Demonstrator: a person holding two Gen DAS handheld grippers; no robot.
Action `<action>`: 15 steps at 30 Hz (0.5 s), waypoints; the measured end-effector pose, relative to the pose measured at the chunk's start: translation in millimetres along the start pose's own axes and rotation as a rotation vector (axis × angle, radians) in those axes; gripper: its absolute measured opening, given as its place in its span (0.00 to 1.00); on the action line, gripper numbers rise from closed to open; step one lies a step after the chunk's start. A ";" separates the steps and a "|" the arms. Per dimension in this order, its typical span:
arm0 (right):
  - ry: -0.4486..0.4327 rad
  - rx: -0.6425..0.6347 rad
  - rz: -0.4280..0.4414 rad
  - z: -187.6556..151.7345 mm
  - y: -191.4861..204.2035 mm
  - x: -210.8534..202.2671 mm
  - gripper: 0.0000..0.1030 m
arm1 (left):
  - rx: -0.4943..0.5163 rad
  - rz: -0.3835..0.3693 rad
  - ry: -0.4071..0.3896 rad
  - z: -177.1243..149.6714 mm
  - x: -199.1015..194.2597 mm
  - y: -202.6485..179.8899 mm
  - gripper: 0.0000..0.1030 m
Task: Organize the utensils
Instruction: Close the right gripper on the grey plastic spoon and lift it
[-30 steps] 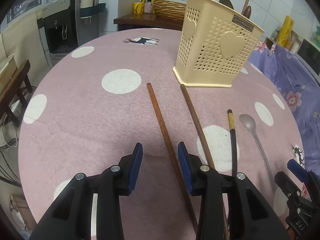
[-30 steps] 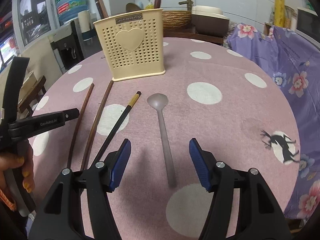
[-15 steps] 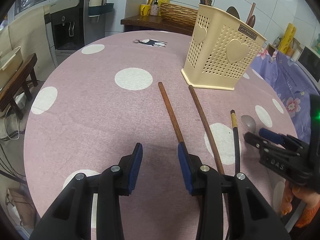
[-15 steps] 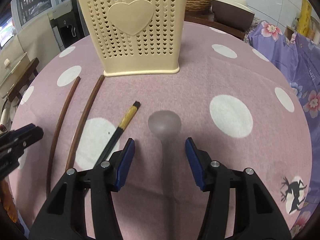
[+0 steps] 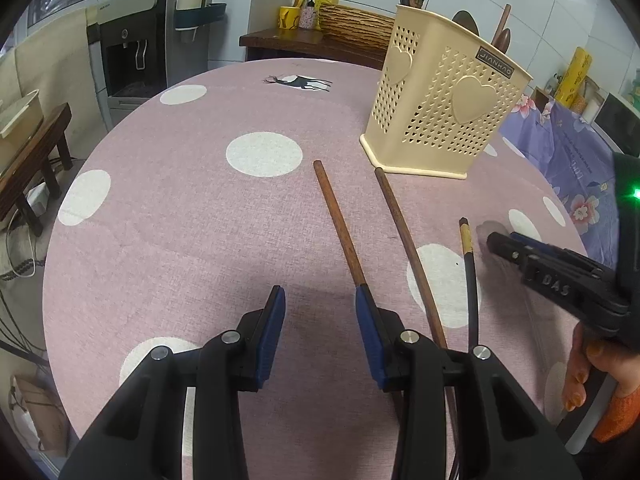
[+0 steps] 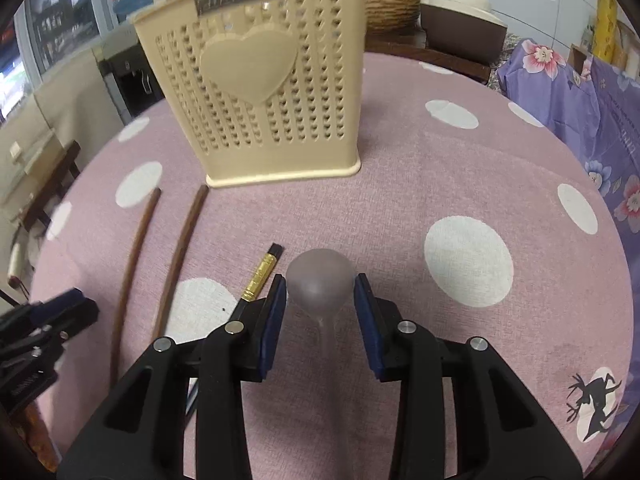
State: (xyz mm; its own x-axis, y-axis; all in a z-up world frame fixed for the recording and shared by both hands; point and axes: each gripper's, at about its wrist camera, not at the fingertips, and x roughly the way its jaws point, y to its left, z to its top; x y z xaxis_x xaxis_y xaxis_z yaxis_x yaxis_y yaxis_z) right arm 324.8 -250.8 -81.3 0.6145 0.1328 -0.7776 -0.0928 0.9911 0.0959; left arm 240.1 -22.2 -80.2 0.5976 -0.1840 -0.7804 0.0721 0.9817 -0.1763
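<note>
A cream perforated utensil holder [image 5: 444, 112] [image 6: 260, 92] stands upright on the pink dotted tablecloth. Two brown wooden chopsticks [image 5: 340, 224] [image 6: 128, 276] and a black chopstick with a gold band [image 5: 470, 272] [image 6: 262, 276] lie in front of it. A grey spoon [image 6: 320, 284] lies with its bowl between the open pads of my right gripper [image 6: 320, 292], which also shows in the left wrist view [image 5: 504, 240]. My left gripper [image 5: 320, 300] is open and empty, with its right pad over the left brown chopstick.
The round table [image 5: 180, 200] drops off at the left. A water dispenser [image 5: 132, 52] and a wooden bench [image 5: 36, 152] stand beyond it. A purple flowered cloth [image 6: 592, 96] lies at the right. A wooden counter with a basket [image 5: 352, 24] is behind.
My right gripper has moved forward along the spoon, so the bowl now sits between its pads and the holder looks nearer. My left gripper has shifted slightly left and stays open.
</note>
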 end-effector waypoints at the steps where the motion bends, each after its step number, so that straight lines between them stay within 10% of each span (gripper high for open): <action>1: -0.026 0.006 0.013 0.6 -1.4 -8.6 0.35 | 0.000 -0.002 0.000 -0.3 -0.3 0.1 0.36; 9: -0.261 0.072 0.117 -9.6 -9.3 -102.0 0.35 | 0.002 -0.016 -0.003 0.0 -0.5 -4.1 0.36; 15: -0.310 0.066 0.111 -17.1 -8.7 -129.6 0.16 | 0.018 -0.020 -0.004 3.2 -0.1 -11.0 0.36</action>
State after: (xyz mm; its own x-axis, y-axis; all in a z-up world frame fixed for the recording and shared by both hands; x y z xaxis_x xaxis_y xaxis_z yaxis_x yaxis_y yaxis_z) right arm 232.5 -276.9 8.0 0.8139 0.2273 -0.5348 -0.1274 0.9677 0.2174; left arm 241.7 -32.9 -76.2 0.5992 -0.2033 -0.7744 0.0983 0.9786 -0.1809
